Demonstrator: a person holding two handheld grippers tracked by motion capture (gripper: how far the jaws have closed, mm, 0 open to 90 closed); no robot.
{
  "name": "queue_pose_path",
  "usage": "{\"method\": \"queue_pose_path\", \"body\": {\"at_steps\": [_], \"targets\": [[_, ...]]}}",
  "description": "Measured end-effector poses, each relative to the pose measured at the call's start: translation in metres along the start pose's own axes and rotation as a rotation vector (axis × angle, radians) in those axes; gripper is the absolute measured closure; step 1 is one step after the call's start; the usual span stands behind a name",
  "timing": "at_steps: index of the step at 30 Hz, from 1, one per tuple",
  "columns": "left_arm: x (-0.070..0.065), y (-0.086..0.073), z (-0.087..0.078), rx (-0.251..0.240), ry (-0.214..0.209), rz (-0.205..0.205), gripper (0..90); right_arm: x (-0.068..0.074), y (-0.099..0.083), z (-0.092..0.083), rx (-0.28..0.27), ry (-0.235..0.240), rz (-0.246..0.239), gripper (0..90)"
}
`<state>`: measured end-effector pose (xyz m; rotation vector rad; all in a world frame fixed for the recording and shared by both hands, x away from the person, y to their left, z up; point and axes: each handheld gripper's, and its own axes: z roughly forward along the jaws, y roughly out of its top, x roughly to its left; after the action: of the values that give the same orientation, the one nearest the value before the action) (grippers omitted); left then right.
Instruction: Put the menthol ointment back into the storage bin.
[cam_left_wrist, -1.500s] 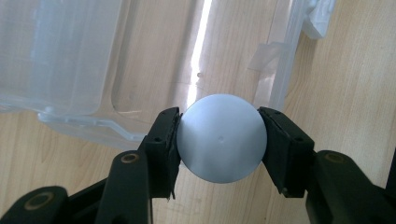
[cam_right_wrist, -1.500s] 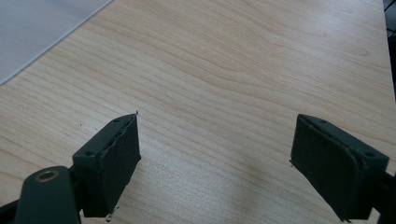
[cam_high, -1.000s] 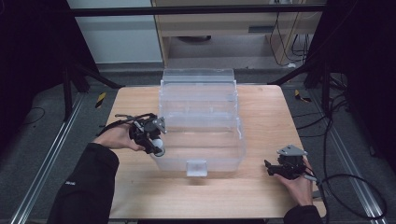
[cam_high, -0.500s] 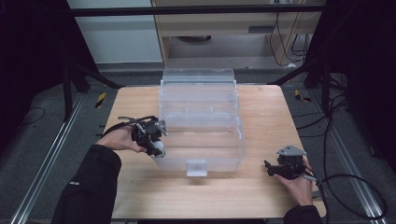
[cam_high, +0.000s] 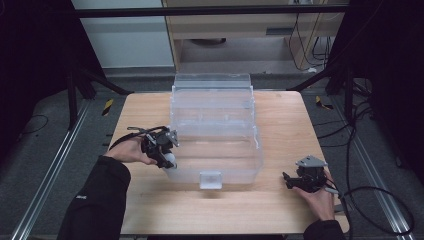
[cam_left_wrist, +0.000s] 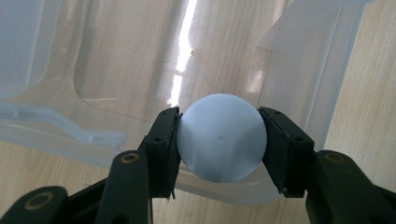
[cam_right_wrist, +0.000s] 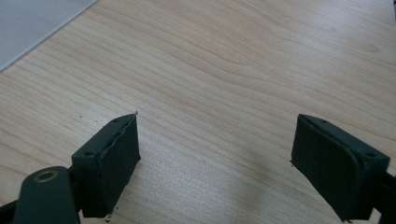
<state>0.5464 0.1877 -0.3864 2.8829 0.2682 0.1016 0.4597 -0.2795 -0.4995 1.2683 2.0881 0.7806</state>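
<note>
Pale ball (cam_left_wrist: 221, 137) between left tool (cam_left_wrist: 219, 140) jaws

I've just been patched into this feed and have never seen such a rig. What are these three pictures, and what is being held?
No robot here: a person holds a two-fingered gripper in each hand. The high view looks down on a light wooden table bearing a clear plastic storage bin with its lid open. The other two pictures come from cameras riding on each gripper. The left gripper, at the bin's near left corner, has its black fingers shut on a pale blue ball. The right gripper rests low near the table's right front, its fingers open, holding nothing.
</note>
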Motion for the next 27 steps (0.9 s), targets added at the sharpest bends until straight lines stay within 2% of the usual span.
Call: {"method": "queue_pose_path", "body": {"at_steps": [19,27], "targets": [[0.001,0.002,0.01,0.035,-0.006,0.013,49.9,0.0,0.0,0.0,0.004,0.001,-0.003,15.0],[0.0,0.002,0.011,0.035,-0.006,0.018,49.8,0.0,0.0,0.0,0.006,0.003,-0.002,14.8]]}}
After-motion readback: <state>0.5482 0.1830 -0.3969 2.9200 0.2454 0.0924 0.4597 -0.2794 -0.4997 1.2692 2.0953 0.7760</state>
